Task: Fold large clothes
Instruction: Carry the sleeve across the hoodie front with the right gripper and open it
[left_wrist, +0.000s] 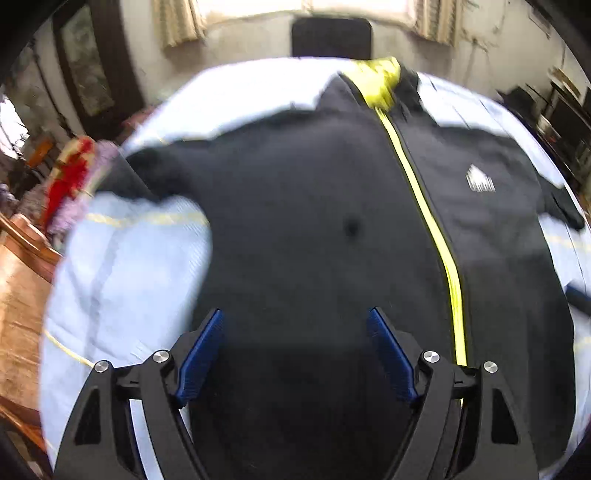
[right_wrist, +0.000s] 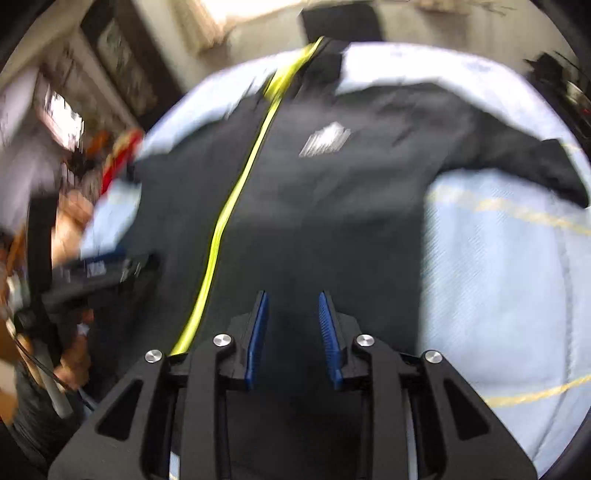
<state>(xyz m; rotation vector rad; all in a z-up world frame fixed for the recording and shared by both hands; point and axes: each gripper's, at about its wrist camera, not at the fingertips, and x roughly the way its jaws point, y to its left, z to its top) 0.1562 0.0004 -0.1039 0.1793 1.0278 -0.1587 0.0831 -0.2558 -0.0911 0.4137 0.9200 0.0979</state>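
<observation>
Above the black jacket (left_wrist: 295, 206), left gripper (left_wrist: 295, 317) angled down, fingers (left_wrist: 201, 354) spread

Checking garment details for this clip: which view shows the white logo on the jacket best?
The right wrist view: the logo sits near the centre and larger, though blurred. In the left wrist view the logo is smaller and off to the right of the jacket.

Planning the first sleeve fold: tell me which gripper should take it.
Probably right. The black zip-up jacket's spread sleeve lies wholly in the right gripper's view; the left gripper sees its side's sleeve only partly.
</observation>
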